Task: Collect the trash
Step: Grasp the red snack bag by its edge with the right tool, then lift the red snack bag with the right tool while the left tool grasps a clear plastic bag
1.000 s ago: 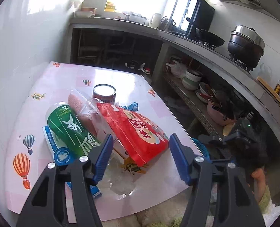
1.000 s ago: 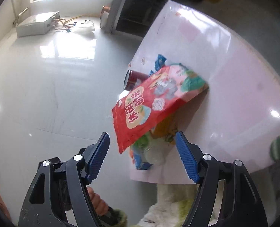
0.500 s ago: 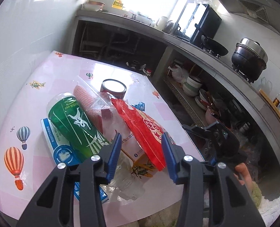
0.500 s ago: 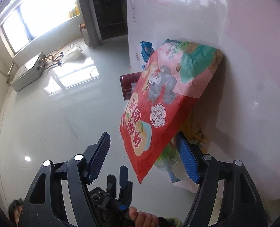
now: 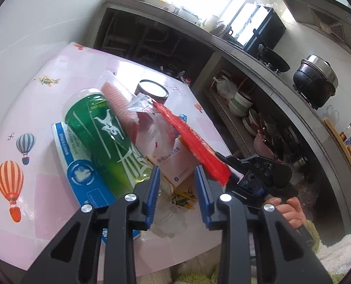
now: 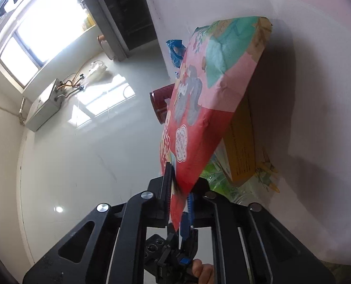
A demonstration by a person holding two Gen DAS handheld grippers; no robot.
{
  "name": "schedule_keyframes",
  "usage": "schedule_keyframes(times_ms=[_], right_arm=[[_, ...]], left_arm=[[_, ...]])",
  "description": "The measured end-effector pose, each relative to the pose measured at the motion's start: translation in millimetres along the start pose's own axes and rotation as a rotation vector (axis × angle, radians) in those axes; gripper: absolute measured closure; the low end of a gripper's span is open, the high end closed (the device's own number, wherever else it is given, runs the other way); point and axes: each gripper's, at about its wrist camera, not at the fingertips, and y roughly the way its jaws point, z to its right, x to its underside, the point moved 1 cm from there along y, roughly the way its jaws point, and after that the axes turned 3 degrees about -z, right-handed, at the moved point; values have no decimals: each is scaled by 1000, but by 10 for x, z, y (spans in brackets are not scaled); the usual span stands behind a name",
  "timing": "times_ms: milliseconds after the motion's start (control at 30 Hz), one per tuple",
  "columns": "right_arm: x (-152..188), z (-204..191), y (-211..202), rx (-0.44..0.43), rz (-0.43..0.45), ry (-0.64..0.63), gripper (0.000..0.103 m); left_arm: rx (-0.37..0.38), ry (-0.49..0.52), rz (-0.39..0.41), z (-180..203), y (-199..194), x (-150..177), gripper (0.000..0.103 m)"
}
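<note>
A home kitchen: a long counter (image 5: 258, 59) carries a wok (image 5: 273, 62) on a stove, a lidded stockpot (image 5: 315, 78) and a black microwave (image 5: 258, 27) under a range hood (image 5: 317, 7). Stacked bowls (image 5: 240, 101) fill its lower shelf, and a balloon-patterned tablecloth (image 5: 21, 146) covers the table.

On the surface: one red snack bag (image 5: 191, 144), one green plastic bottle (image 5: 104, 139), one orange-and-white carton (image 5: 173, 163), one blue-and-white packet (image 5: 80, 172), one dark-red tin can (image 5: 152, 90), one clear wrapper (image 5: 125, 104).
</note>
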Motion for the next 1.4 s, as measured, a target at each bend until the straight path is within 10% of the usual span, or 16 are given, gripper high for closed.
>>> schedule_keyframes(times_ms=[633, 967, 1400], right_arm=[[166, -198, -688, -3, -19, -141, 103], [231, -104, -628, 337, -56, -223, 103], [150, -134, -605, 424, 11, -264, 96]], left_arm=[[-4, 3, 4, 25, 91, -75, 74], [-89, 57, 2, 190, 285, -316, 58], [-215, 81, -127, 194, 874, -581, 57]])
